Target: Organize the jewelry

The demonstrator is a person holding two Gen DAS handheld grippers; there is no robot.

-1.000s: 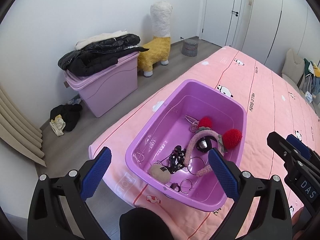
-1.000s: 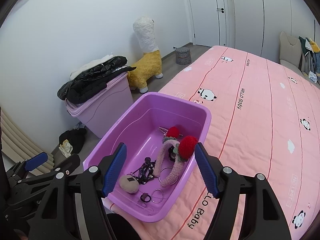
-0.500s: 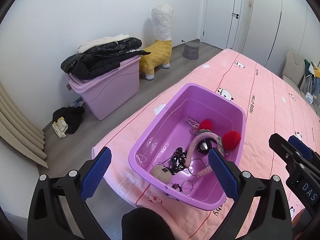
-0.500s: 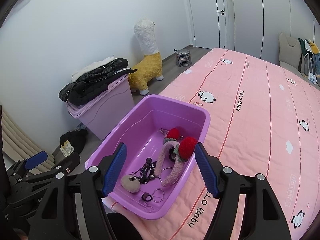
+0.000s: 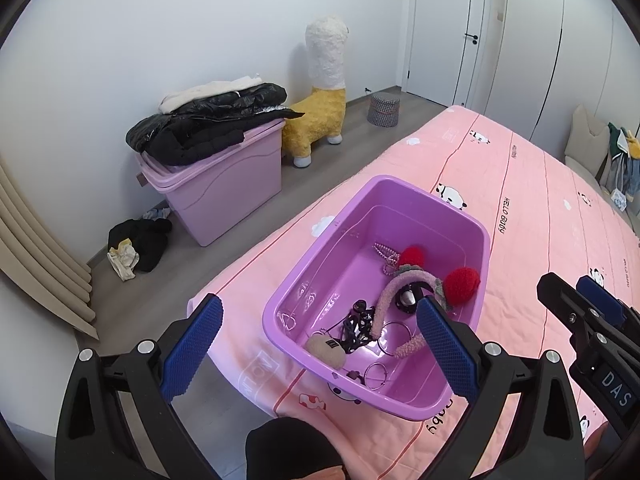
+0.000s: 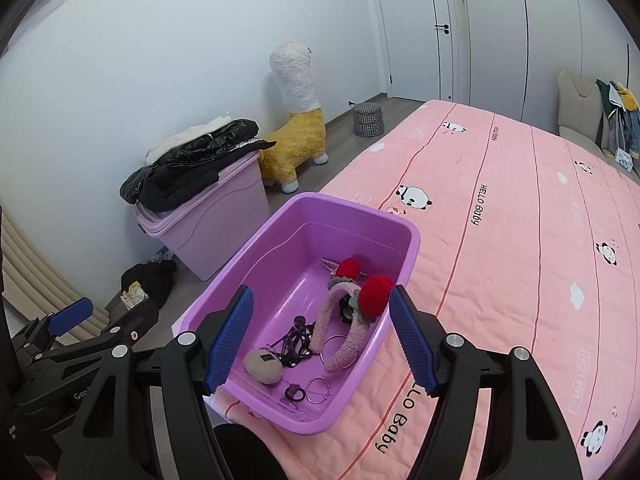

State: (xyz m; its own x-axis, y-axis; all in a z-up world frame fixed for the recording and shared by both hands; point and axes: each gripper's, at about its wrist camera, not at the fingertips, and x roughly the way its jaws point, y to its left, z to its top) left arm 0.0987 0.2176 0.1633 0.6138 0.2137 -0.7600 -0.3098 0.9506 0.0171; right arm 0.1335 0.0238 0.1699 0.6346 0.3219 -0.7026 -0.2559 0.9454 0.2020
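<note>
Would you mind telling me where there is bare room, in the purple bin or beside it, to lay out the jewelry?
The far half of the purple bin, beyond the red pom-poms, is bare. The pink bedspread right of the bin lies open toward the panda prints. The near end is crowded: fuzzy headband, beige pouch, black tangle, metal rings.

Left gripper (image 5: 318,354): angled downward, blue-padded jaws spread wide, nothing between them
Right gripper (image 6: 320,340): angled downward beside the left, jaws standing well apart, empty
Spacing: the two grippers side by side, not touching
</note>
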